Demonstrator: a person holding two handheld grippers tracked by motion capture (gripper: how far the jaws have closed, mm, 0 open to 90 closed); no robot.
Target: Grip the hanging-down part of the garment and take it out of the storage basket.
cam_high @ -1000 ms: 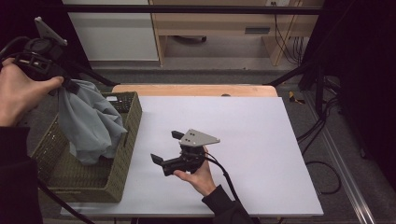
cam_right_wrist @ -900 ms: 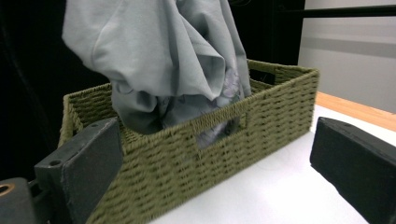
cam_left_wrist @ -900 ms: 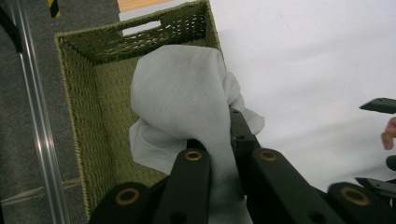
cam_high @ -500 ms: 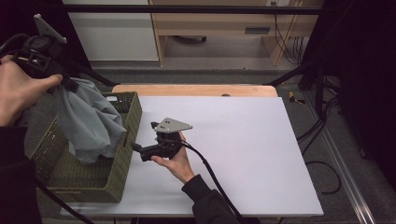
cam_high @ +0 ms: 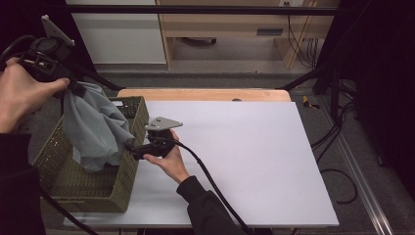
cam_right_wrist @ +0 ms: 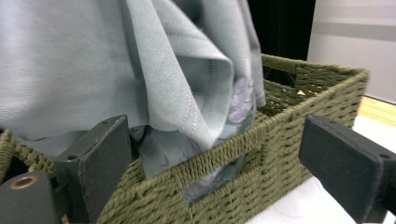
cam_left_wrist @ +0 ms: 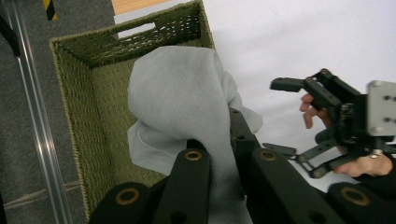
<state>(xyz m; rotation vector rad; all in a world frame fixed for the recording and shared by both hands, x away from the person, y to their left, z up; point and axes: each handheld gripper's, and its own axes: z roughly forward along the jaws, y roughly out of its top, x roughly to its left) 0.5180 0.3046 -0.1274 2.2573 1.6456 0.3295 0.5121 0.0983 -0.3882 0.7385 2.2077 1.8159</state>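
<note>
the left gripper [cam_high: 73, 88] is clamped on the top of a grey cloth [cam_high: 95, 127], holding it up so it hangs into the green basket [cam_high: 128, 181] at the table's [cam_high: 254, 156] left edge. the right gripper [cam_high: 131, 149] sits at the basket's near wall, jaws apart and just now narrowing a little, one seemingly inside the rim by the cloth's hem, not gripping it.

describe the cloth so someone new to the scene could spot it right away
On the left of the white table stands a woven green basket. The cloth hangs above and into it from the left gripper: soft pale grey fabric, unlike anything else here.
</note>
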